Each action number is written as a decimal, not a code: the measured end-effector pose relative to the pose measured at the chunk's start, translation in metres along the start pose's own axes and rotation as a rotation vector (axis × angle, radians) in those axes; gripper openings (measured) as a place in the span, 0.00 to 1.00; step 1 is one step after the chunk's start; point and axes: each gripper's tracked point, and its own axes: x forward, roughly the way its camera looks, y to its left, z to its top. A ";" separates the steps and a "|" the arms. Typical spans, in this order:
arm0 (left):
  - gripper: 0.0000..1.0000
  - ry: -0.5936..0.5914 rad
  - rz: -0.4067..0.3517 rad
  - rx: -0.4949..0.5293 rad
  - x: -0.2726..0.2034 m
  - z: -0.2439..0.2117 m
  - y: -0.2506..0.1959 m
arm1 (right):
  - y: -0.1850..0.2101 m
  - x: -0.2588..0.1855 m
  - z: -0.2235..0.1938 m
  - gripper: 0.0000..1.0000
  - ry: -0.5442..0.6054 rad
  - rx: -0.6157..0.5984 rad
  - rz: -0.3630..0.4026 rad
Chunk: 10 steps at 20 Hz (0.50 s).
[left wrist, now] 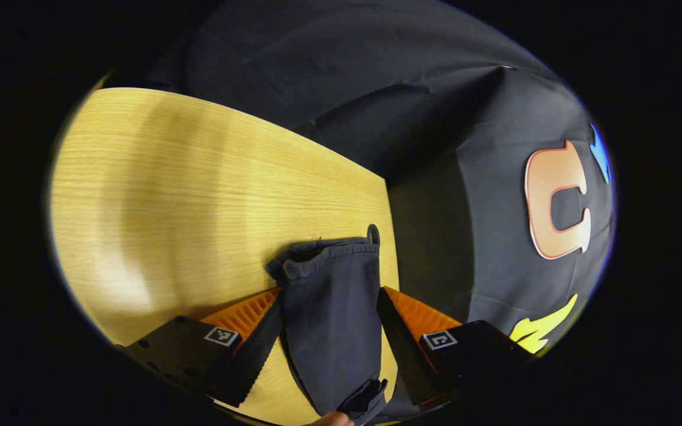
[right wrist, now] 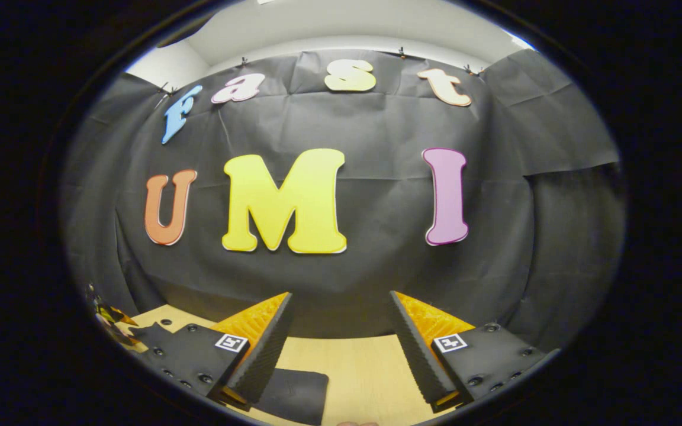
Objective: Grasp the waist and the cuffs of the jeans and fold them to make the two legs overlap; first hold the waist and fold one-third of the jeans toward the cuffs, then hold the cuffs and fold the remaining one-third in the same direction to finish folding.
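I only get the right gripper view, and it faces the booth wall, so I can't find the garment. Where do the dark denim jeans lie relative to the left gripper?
Observer: One leg of the dark denim jeans lies between the two fingers of the left gripper.
Operator: Is it clamped?
Observer: No. The fingers stand apart, and wood shows between the cloth and one finger.
Operator: Where does that end of the leg stop?
Observer: On the light wooden table, close to its edge, beside a small black round hole.
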 end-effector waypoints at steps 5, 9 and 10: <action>0.07 0.008 0.100 -0.104 0.012 -0.003 0.019 | -0.009 -0.003 -0.002 0.98 0.010 -0.022 -0.006; 0.04 -0.004 0.133 0.169 -0.001 -0.004 0.002 | -0.025 -0.002 0.006 0.99 0.003 -0.031 -0.029; 0.03 -0.017 0.124 0.239 -0.006 -0.004 -0.011 | -0.027 -0.001 0.007 0.98 0.006 -0.018 -0.035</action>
